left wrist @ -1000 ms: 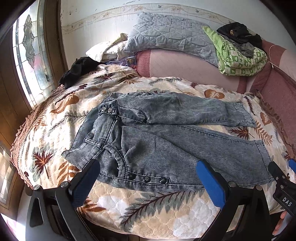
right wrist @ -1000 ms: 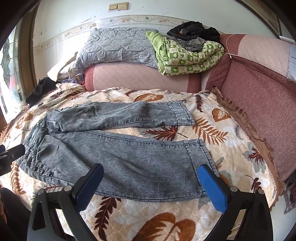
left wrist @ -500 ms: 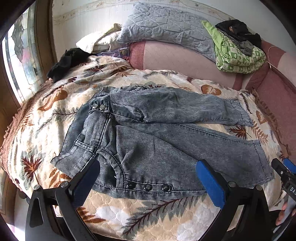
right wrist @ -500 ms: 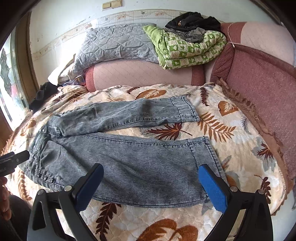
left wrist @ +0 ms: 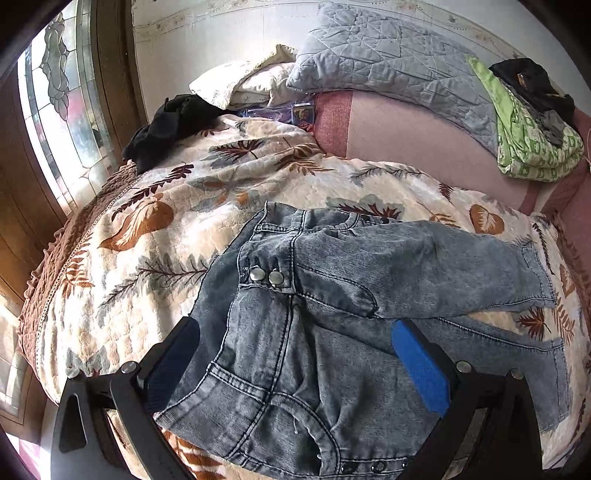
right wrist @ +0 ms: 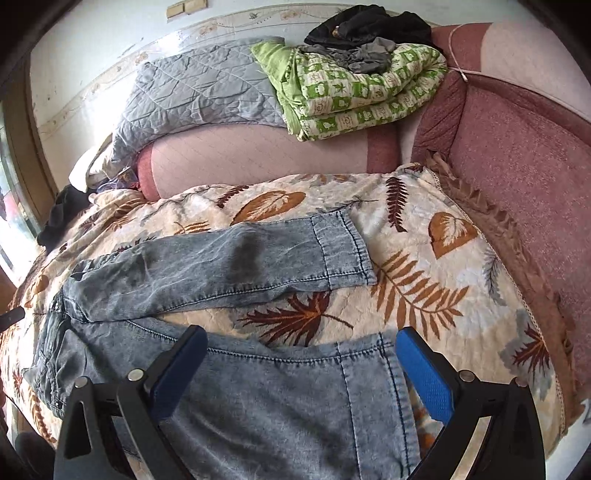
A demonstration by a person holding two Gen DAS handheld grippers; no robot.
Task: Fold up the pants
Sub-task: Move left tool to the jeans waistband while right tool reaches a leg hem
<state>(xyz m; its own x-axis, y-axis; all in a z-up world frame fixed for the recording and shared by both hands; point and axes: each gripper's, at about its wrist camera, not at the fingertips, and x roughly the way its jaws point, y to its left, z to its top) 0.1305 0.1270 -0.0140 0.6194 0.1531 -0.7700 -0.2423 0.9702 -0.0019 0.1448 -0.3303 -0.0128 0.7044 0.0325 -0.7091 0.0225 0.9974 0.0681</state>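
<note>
The pants (left wrist: pixel 332 332) lie flat on the bedspread (left wrist: pixel 155 236), both legs laid side by side and a strip of leaf-print cover showing between them. The left gripper (left wrist: pixel 295 365) is released, its two blue pads wide apart, over the waist end: the waistband and a pocket seam sit between and just under the fingers, and the two metal snaps (left wrist: pixel 265 276) lie ahead of them. Whether the pads touch the denim cannot be told. The right gripper (right wrist: pixel 301 373) is likewise spread wide, over the near leg's cuff (right wrist: pixel 373 398); the far leg's cuff (right wrist: pixel 341 251) lies ahead and apart from it.

There are no open containers. A small printed box (left wrist: pixel 303 112) sits far ahead of the left gripper, wedged between the pillows (left wrist: pixel 243 83) and the pink bolster (left wrist: pixel 406 129); its print is too small to read. No other writing is legible.

On the bolster, ahead of the right gripper, rest a grey quilt (right wrist: pixel 199 92) and a folded green blanket (right wrist: pixel 354 92) with dark clothes (right wrist: pixel 369 26) heaped on top. A black garment (left wrist: pixel 166 125) lies ahead and to the left of the left gripper, by the leaded window (left wrist: pixel 62 110).

The near edge of the pants is cut off by the frame and hidden by both grippers' bodies. A row of dark rivets (left wrist: pixel 376 467) shows only partly at the bottom of the left view.
</note>
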